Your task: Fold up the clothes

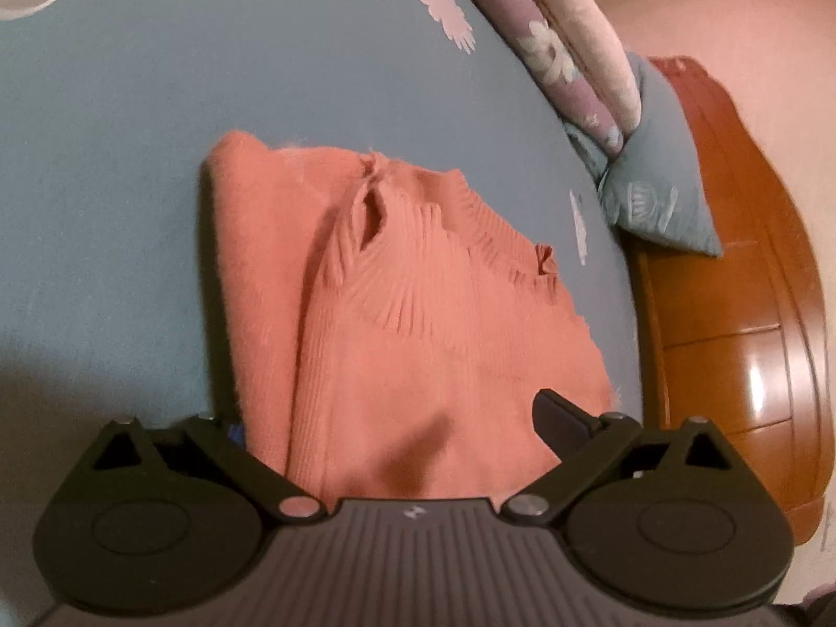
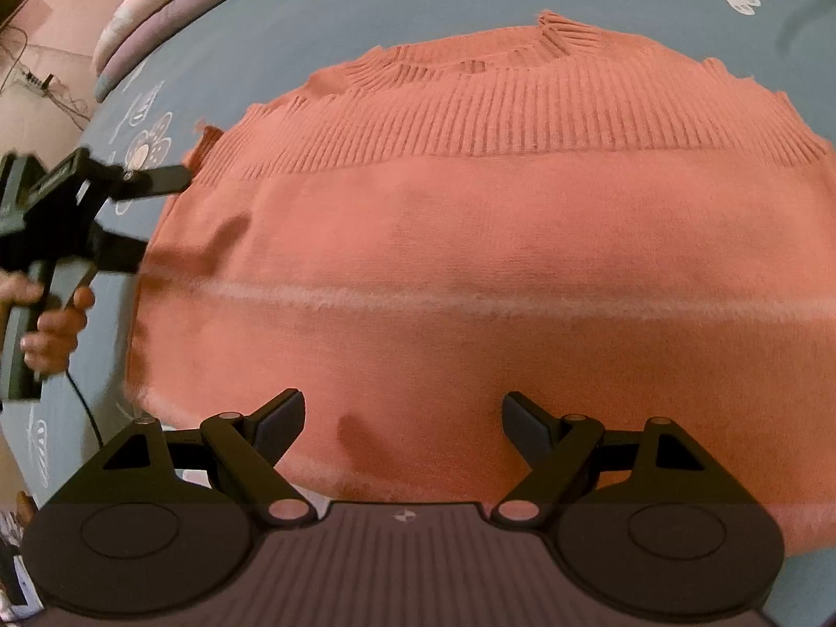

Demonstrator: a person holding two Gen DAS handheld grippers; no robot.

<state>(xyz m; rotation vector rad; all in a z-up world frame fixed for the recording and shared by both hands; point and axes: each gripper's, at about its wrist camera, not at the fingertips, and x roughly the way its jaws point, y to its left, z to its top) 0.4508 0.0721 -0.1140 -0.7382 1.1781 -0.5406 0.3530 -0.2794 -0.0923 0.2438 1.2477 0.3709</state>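
Observation:
A salmon-orange knitted sweater (image 1: 418,324) (image 2: 470,240) lies folded on the blue flowered bed sheet (image 1: 130,157) (image 2: 261,26), its ribbed band on the far side. My left gripper (image 1: 402,418) (image 2: 162,217) sits at the sweater's left edge with its jaws wide apart. One of its fingers (image 1: 559,420) rests over the fabric, while the other is hidden under the edge. My right gripper (image 2: 405,418) hovers open over the sweater's near edge, with nothing pinched between its fingers.
A folded purple and white quilt (image 1: 564,47) (image 2: 157,15) and a blue pillow (image 1: 663,183) lie at the head of the bed. A wooden headboard (image 1: 731,324) stands behind them. A person's hand (image 2: 52,324) holds the left gripper's handle. Cables (image 2: 36,78) lie on the floor.

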